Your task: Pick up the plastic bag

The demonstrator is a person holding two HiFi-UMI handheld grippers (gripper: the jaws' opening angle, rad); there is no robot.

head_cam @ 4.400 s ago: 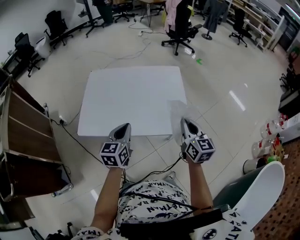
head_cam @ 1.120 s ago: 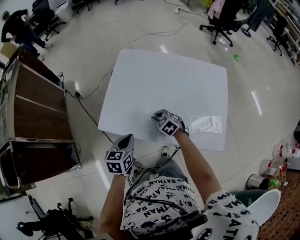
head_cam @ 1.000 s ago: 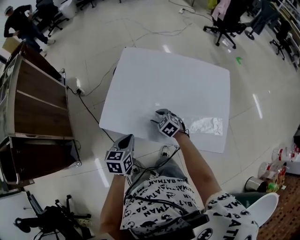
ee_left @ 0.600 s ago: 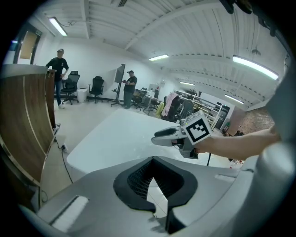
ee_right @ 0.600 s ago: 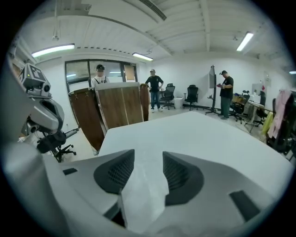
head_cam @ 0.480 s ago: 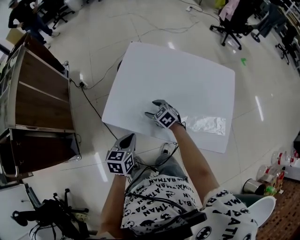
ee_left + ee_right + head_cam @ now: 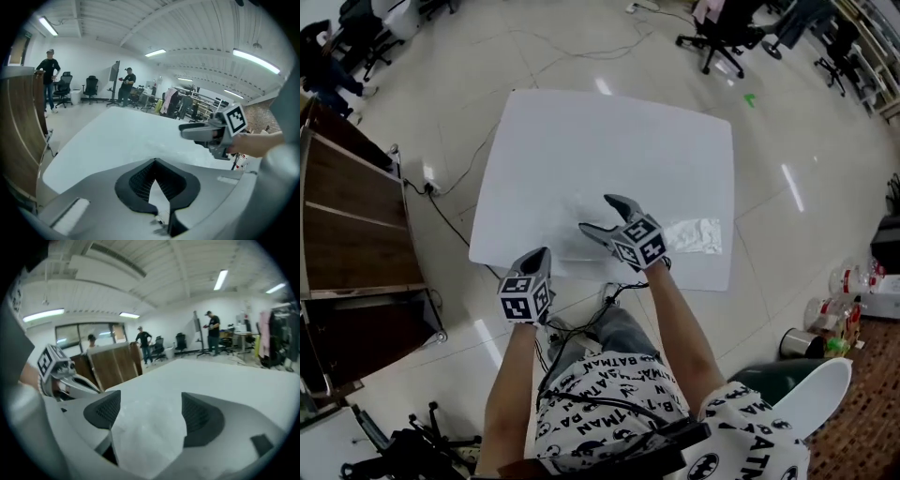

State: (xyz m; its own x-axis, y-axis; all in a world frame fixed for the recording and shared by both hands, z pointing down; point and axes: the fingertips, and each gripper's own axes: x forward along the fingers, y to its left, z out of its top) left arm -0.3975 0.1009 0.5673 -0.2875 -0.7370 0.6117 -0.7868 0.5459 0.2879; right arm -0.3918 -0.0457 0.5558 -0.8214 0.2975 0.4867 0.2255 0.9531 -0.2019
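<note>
A crinkled clear plastic bag point(image 7: 694, 234) lies flat on the white table point(image 7: 609, 141) near its front right corner. My right gripper point(image 7: 595, 216) hovers just left of that bag and points away from it. Its jaws have just been opening and now stand wide. In the right gripper view a translucent plastic sheet point(image 7: 147, 437) lies between the spread pads point(image 7: 201, 416), which do not press on it. My left gripper point(image 7: 542, 255) hangs off the table's near edge, its fingertips together and nothing held.
A wooden shelf unit point(image 7: 347, 234) stands left of the table. Cables point(image 7: 581, 323) trail on the floor by the near edge. Office chairs point(image 7: 712, 37) stand beyond the table, bottles point(image 7: 853, 281) at the right. People point(image 7: 48, 70) stand far off.
The right gripper's jaws have spread much wider and the gripper has lifted a little above the table. The left gripper has sunk slightly near the table's front edge.
</note>
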